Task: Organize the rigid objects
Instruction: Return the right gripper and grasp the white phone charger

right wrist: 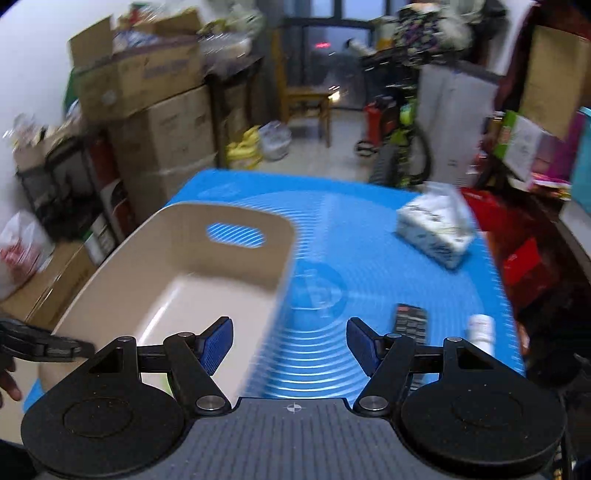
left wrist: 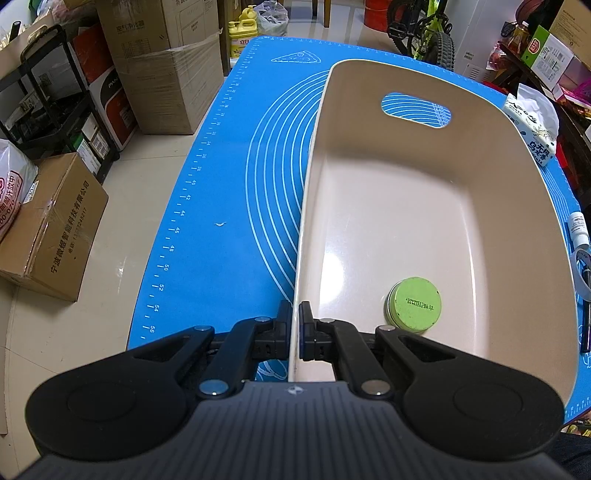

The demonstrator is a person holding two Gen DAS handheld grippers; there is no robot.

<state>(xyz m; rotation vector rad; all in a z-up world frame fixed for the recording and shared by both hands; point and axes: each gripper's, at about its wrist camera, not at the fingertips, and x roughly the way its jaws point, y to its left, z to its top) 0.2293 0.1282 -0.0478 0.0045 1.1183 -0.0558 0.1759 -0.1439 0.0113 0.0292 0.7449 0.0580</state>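
A beige plastic basket (left wrist: 491, 206) with a handle slot stands on the blue mat (left wrist: 229, 184). My left gripper (left wrist: 294, 314) is shut on the basket's near left rim. A round green tin (left wrist: 413, 303) lies on the basket floor close to that gripper. In the blurred right wrist view my right gripper (right wrist: 290, 341) hangs open and empty above the mat, just right of the basket (right wrist: 110, 280). A black remote (right wrist: 410, 321) and a white bottle (right wrist: 480, 328) lie on the mat (right wrist: 351, 236) ahead of its right finger. The left gripper (right wrist: 48, 347) shows at the far left on the basket rim.
A tissue pack (right wrist: 436, 229) sits at the mat's far right, also seen as a tissue pack (left wrist: 532, 125) behind the basket. A white bottle (left wrist: 578, 229) and pens lie at the right edge. Cardboard boxes (left wrist: 51, 225), shelves and a bicycle (left wrist: 428, 29) surround the table.
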